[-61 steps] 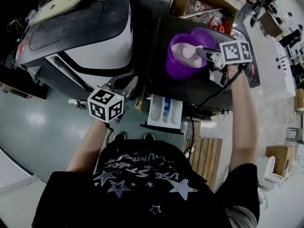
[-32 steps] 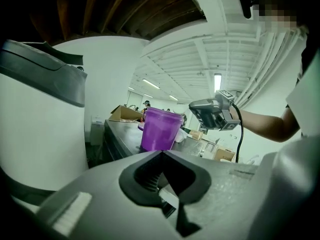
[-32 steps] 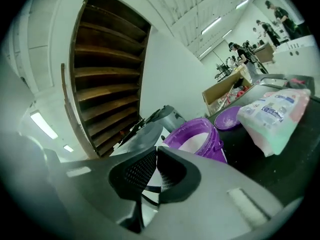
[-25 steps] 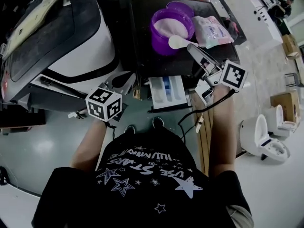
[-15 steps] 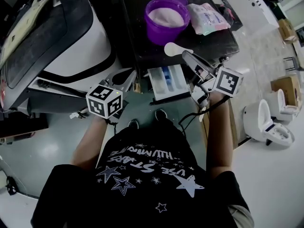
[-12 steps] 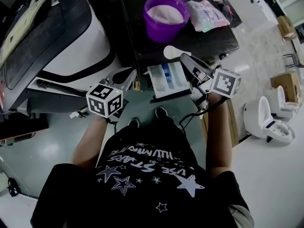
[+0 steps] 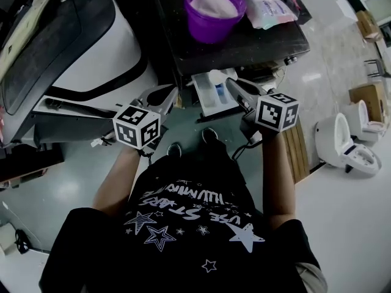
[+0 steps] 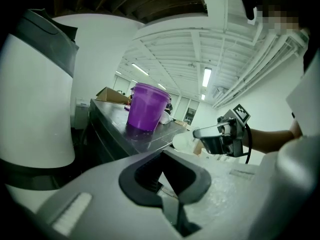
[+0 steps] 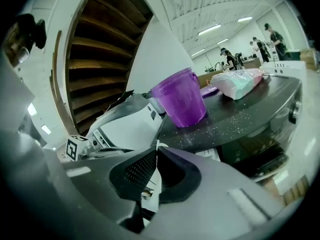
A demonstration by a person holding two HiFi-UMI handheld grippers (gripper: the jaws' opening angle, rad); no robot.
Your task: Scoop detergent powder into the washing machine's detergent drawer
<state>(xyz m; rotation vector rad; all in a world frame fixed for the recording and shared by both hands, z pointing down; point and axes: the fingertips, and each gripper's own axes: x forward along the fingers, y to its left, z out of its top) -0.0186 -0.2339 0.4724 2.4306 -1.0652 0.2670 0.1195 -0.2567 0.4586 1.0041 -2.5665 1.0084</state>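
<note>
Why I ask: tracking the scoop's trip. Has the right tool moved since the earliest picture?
Yes. The right tool left the purple tub and came toward the person; it is now at the open detergent drawer.

White print on the black T-shirt (image 7: 189, 209), upside down from the head camera, stars scattered round it; the lower line looks like "USE STARS"; the line above it seems to say "ILLUMINATE", hard to be sure; print on the pouch (image 7: 267, 5) is too small to read.
</note>
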